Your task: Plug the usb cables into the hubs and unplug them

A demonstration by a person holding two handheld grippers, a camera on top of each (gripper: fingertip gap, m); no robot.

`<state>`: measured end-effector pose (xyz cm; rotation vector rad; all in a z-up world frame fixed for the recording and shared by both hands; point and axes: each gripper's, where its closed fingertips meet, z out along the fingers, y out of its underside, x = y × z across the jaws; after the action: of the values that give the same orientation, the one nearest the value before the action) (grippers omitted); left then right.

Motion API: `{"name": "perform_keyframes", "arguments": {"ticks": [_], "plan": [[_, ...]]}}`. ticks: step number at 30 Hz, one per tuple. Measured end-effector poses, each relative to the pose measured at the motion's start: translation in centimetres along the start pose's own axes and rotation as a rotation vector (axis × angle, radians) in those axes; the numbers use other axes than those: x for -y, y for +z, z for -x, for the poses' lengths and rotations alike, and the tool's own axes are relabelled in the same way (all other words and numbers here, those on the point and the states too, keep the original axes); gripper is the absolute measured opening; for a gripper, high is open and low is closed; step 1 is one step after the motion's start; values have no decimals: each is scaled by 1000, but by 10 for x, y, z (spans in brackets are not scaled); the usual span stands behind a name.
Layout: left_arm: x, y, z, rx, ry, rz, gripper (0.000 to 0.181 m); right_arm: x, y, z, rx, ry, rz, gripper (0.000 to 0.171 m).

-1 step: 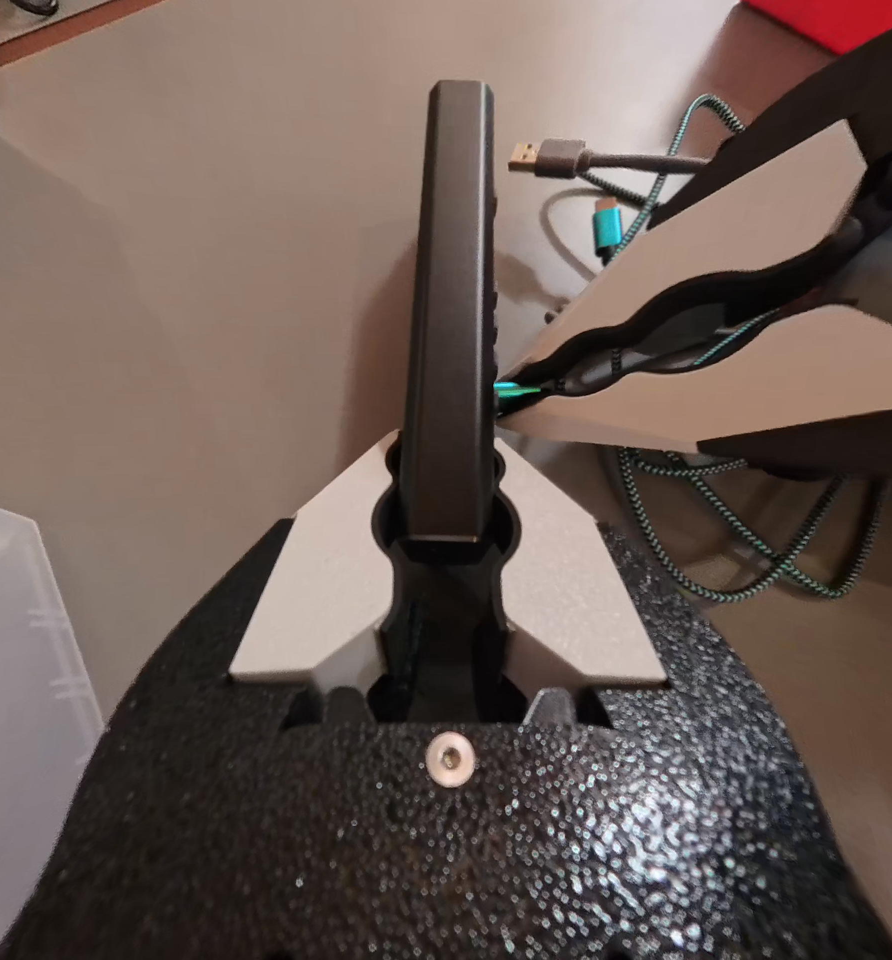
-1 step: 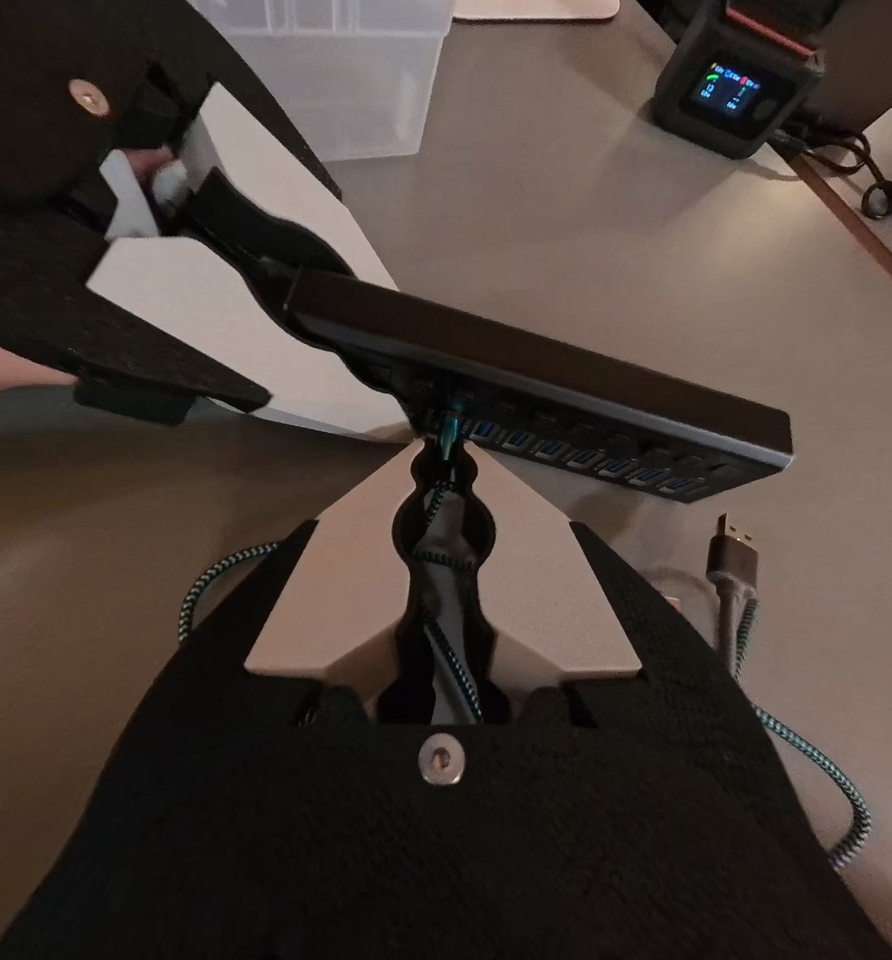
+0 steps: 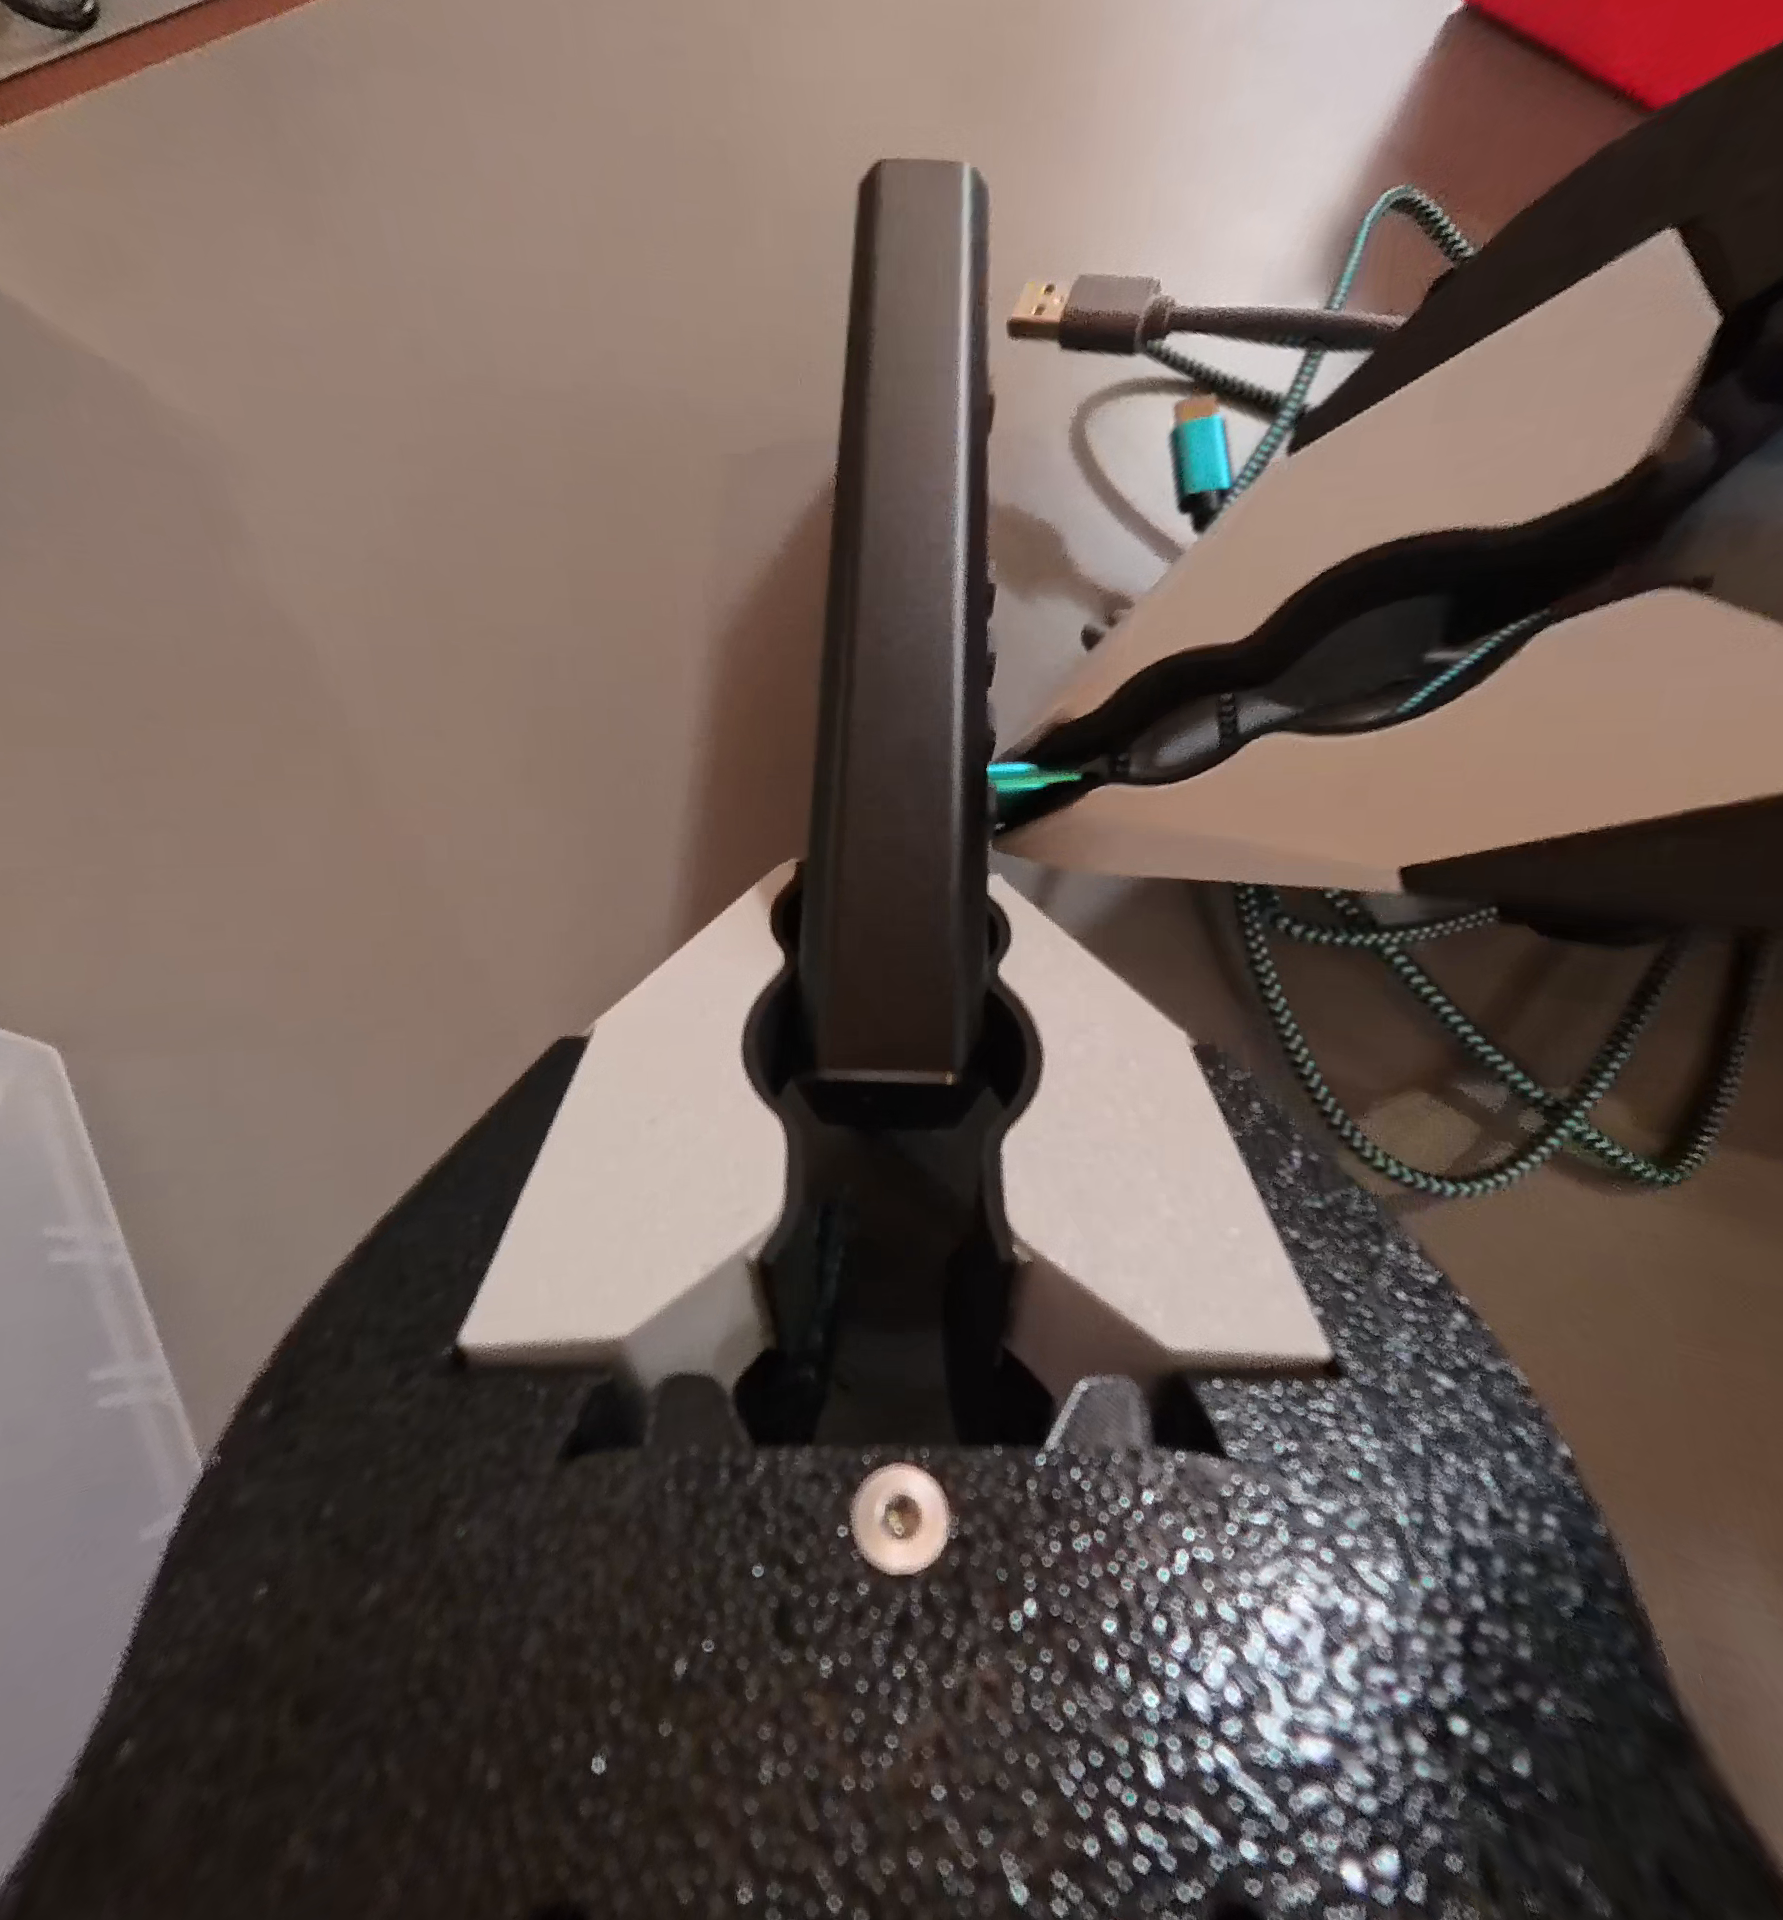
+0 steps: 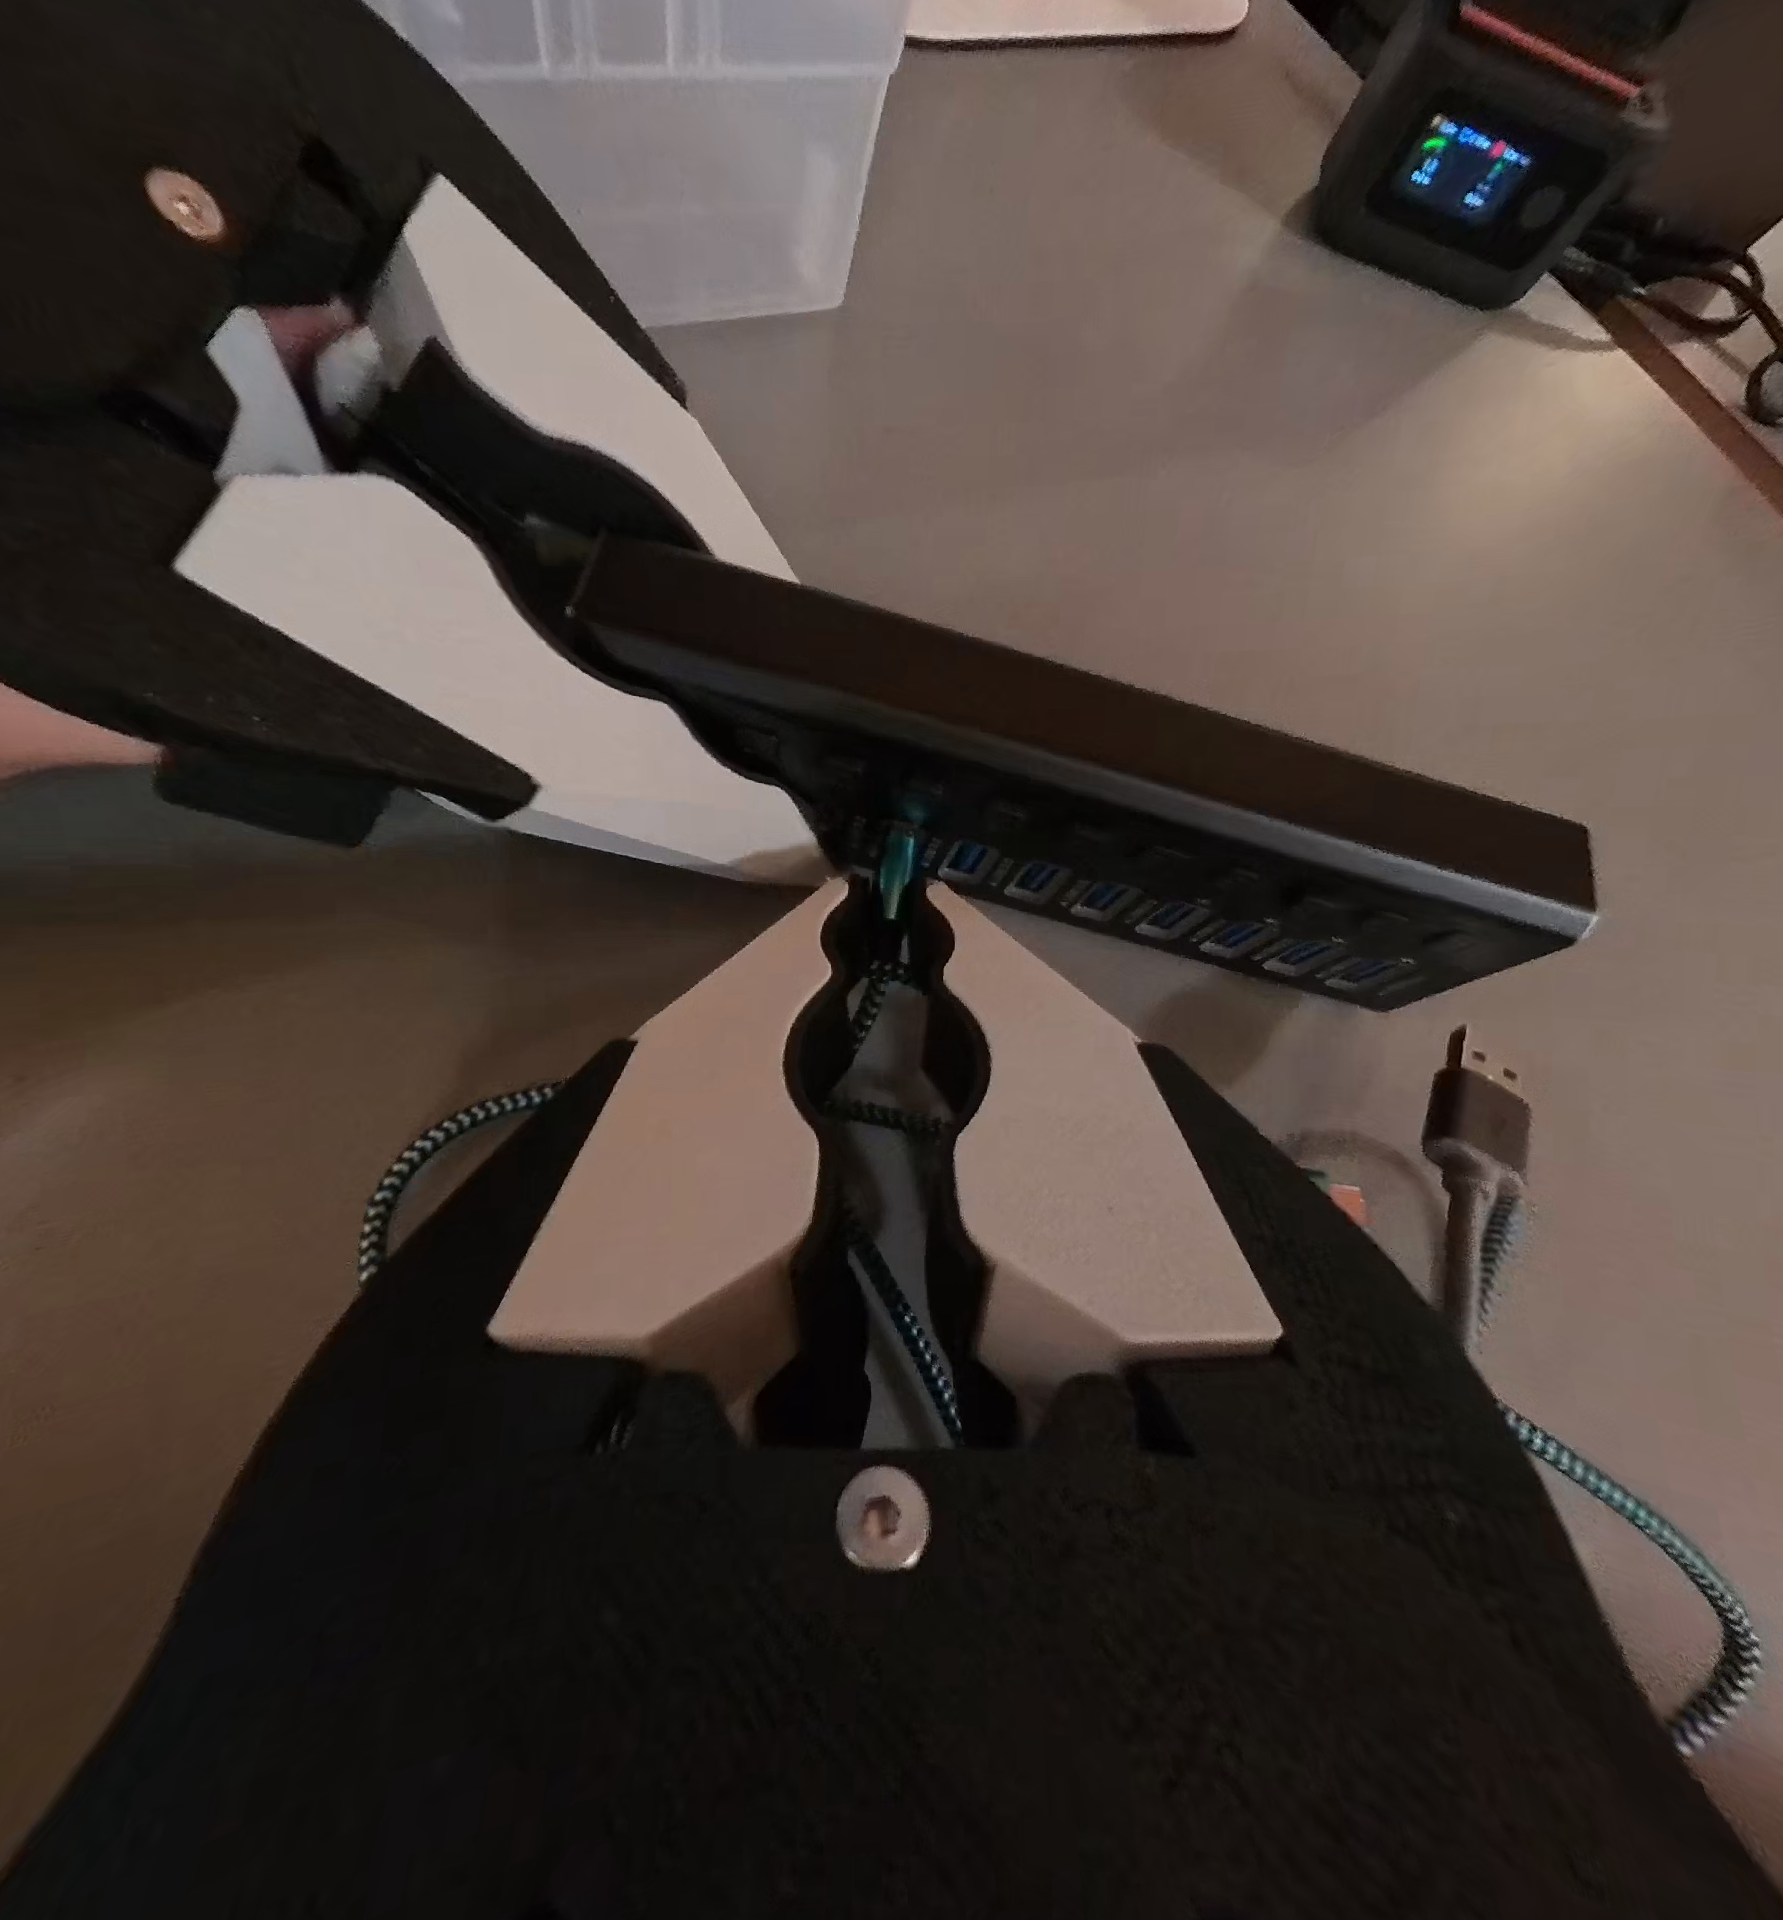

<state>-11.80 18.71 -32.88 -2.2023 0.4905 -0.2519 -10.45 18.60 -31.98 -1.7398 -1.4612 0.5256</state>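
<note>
My left gripper (image 3: 892, 904) is shut on one end of a long black USB hub (image 3: 908, 520), held on edge above the table and pointing away. My right gripper (image 4: 892, 894) is shut on a teal USB plug (image 4: 897, 862) with a braided cable (image 4: 897, 1340) running back between the fingers. The plug's tip sits at a port near the held end of the hub (image 4: 1074, 707); I cannot tell how deep. In the left wrist view the right gripper (image 3: 1012, 810) comes in from the right against the hub's side. The left gripper (image 4: 721, 707) shows at upper left.
A loose grey USB-A plug (image 3: 1084, 312) and a loose teal plug (image 3: 1201, 457) lie on the table with tangled braided cables (image 3: 1489, 1091). A translucent plastic box (image 4: 700, 156) stands behind. A black device with a small lit screen (image 4: 1469, 177) sits at the back right. My left and right fingertips are right by each other.
</note>
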Motion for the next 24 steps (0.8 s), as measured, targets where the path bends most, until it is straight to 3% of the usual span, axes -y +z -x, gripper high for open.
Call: {"name": "perform_keyframes", "arguments": {"ticks": [2, 6, 8, 10, 13, 20, 24], "plan": [[0, 0, -1, -4, 6, -2, 28, -1, -2, -1, 4, -2, -5, 6], [1, 0, -2, -11, -1, -3, 27, -2, -4, -2, -186, -142, 67, 7], [1, 0, -3, -19, 4, -3, 27, -3, -7, 0, -150, -113, 43, 6], [-2, -4, 24, 98, -71, 0, 26, -2, -24, 0, -38, -6, -58, 5], [-5, -8, 33, 68, -79, -8, 26, -20, -45, -25, -75, 77, -76, 5], [11, -11, 8, 71, 63, -93, 26, -3, -54, -20, -92, -49, -152, 6], [22, -16, -10, -86, -68, -163, 26, 15, -80, -34, -98, -5, -215, 42]]}}
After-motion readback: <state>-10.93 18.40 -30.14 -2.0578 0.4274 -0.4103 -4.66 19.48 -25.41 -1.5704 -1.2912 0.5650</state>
